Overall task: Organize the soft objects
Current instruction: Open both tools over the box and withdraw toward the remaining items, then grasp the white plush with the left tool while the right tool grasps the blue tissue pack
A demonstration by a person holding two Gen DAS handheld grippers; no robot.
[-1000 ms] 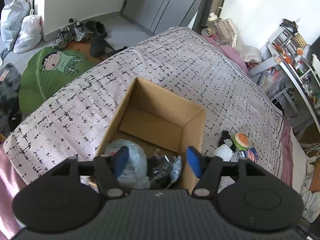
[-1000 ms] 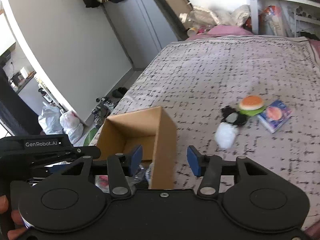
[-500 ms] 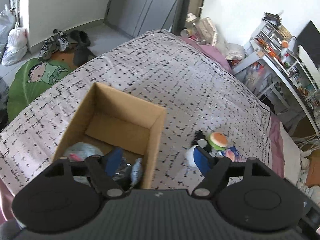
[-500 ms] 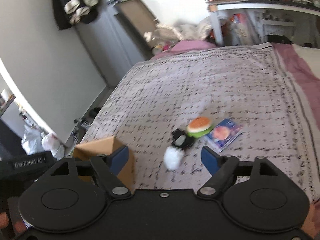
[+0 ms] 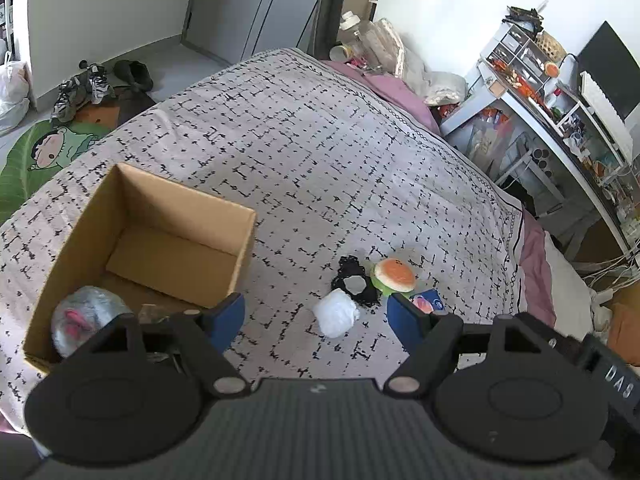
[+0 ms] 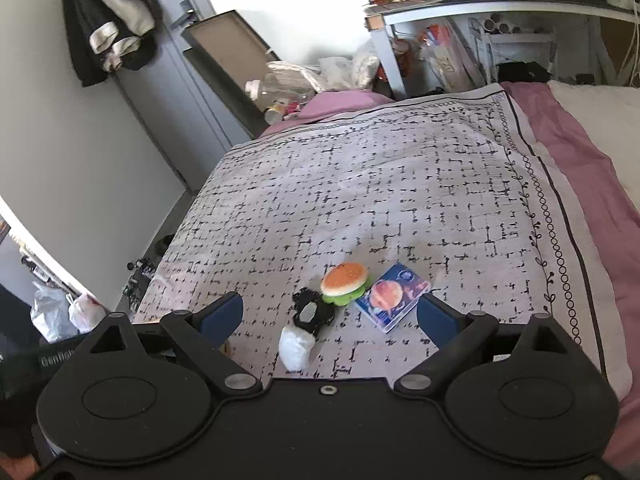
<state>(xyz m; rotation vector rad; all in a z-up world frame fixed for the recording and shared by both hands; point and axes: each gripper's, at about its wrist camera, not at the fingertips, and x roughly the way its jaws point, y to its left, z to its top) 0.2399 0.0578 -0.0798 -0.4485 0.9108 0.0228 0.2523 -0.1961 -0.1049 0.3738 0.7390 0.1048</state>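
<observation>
While hovering over bed, both grippers empty.
Left gripper (image 5: 316,314) spread, steady; right gripper (image 6: 330,316) widening, nothing between. White soft wad (image 6: 296,347), burger plush (image 6: 345,282) just ahead; cardboard box (image 5: 240,256) left of left gripper.

**Cloth, card and matt plastic**

The bedspread (image 5: 320,152) is soft printed cloth, lying slightly rumpled. The cardboard box (image 5: 240,248) is plain brown card — matt, with raw cut edges. The burger toy (image 5: 394,275) looks plush, the white bundle (image 5: 336,316) crinkled and faintly shiny, the small book (image 6: 394,300) glossy. Both tools — left (image 5: 316,314) and right (image 6: 330,318) — are matt black plastic with blue pads.
</observation>
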